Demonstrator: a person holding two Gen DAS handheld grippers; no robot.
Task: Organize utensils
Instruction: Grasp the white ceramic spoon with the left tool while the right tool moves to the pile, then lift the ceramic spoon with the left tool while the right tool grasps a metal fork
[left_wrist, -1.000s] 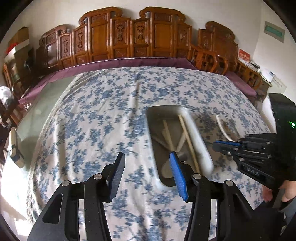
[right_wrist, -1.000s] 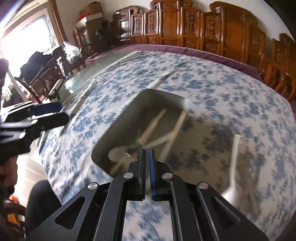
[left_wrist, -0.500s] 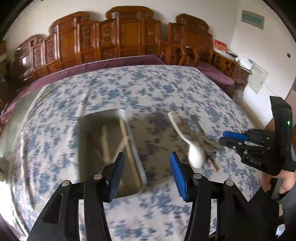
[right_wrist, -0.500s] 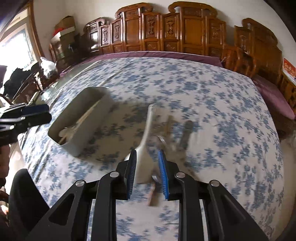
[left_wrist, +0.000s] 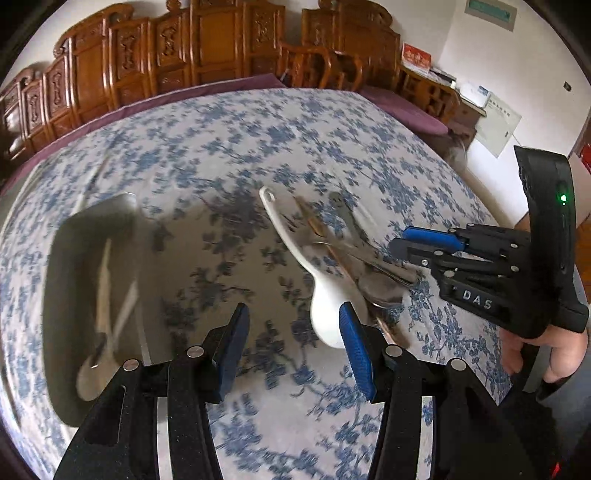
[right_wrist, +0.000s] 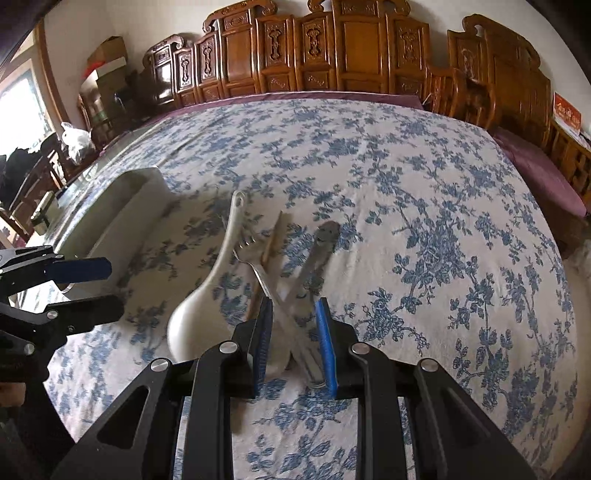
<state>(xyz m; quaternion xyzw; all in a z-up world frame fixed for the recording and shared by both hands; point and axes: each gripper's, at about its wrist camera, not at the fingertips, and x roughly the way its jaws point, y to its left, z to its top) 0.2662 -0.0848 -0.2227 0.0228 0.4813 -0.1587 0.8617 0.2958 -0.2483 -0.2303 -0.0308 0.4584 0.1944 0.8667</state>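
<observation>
A white rice paddle (right_wrist: 207, 291) (left_wrist: 295, 251), a metal fork (right_wrist: 255, 266), a wooden chopstick (right_wrist: 271, 236) and a metal utensil (right_wrist: 317, 254) lie crossed in a pile on the blue-flowered cloth. My right gripper (right_wrist: 295, 332) is open, its jaws on either side of the crossed metal handles, holding nothing; it also shows in the left wrist view (left_wrist: 417, 243). A grey tray (left_wrist: 92, 288) (right_wrist: 125, 206) left of the pile holds chopsticks and a spoon. My left gripper (left_wrist: 291, 343) is open and empty, between tray and pile.
The table (right_wrist: 443, 206) is wide, with a purple-edged rim at the back. Carved wooden chairs (right_wrist: 351, 51) line the far side. Boxes and bags (right_wrist: 77, 140) stand at the far left.
Both grippers swung right, from the tray to the utensil pile. My right gripper went from shut to open and now straddles the metal handles.
</observation>
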